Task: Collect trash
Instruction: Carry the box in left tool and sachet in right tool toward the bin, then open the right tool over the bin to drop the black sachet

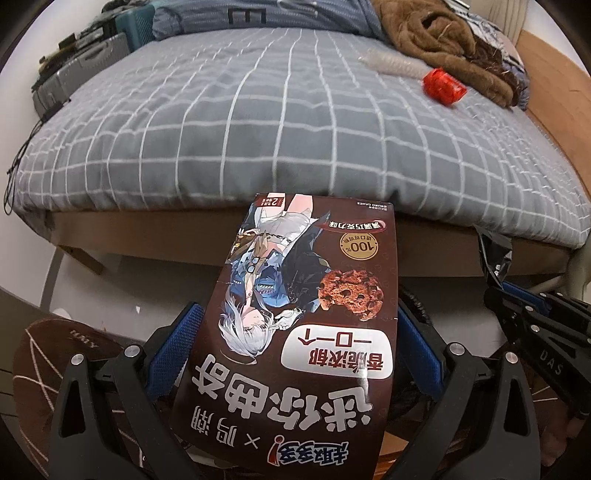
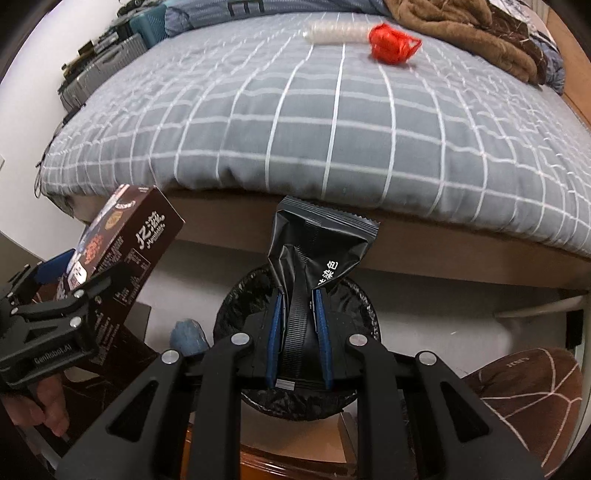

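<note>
Two claws are in play, each holding one piece of trash in front of one bed [image 1: 258, 122] covered with a grey checked sheet.

The left claw [image 1: 295, 332] stands wide, its blue pads pressed against the two sides of one brown cookie box [image 1: 306, 314] (the print faces the camera upside down, with a cartoon figure and a chocolate cookie on it). The box juts forward past the fingertips, its far end level with the bed's edge. From the right wrist view the same box [image 2: 129, 251] shows at the left, tilted, clamped in that claw, with a person's hand [image 2: 40, 410] below it.

The right claw [image 2: 299, 321] is nearly closed, pinching one crumpled black foil packet [image 2: 317, 243] between its blue pads; the packet's serrated top stands up in front of the bed frame. Directly beneath it is one round bin [image 2: 362, 295] lined with a black bag, on the floor beside the bed.

On the bed lie one red crumpled wrapper [image 2: 391, 42] and, just beside it, one clear plastic bundle [image 2: 332, 31]. One brown blanket [image 1: 436, 40] is heaped at the far right. Two brown slippers show, one per view [image 1: 66, 365] [image 2: 528, 391].
</note>
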The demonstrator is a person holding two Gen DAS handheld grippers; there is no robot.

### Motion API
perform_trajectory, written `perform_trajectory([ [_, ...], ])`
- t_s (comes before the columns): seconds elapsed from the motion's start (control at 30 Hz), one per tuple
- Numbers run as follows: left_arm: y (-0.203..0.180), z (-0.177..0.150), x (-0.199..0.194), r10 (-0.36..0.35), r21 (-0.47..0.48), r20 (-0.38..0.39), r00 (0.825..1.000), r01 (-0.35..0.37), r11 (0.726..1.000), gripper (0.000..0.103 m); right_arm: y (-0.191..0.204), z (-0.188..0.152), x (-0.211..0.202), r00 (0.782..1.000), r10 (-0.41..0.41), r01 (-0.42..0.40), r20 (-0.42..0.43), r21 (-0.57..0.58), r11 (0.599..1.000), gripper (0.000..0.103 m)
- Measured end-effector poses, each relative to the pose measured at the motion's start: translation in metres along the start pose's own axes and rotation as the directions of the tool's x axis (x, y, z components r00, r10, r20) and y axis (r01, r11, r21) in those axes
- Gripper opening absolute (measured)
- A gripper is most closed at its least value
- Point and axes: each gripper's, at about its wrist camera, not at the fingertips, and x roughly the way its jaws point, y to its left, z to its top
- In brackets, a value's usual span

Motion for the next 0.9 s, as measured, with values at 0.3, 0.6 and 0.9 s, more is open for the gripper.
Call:
perform_trajectory([
  [0.3,0.006,-0.006,0.036,0.019,0.001,-0.069,0.997,-0.019,1.000,0.096,0.002,-0.009,0.041,0.996,0.001,0.000,-0.088,0.010,1.000,0.017],
  [0.6,0.008,-0.007,0.064,0.046,0.006,-0.125,0.991,-0.045,0.999,0.096,-0.001,-0.016,0.068,0.989,0.016,-0.014,-0.144,0.014,1.000,0.022],
  [0.9,0.007,-0.002,0.067,0.040,0.002,-0.150,0.988,-0.040,0.999,0.096,0.005,-0.017,0.073,0.989,0.016,-0.016,-0.147,0.003,1.000,0.046],
])
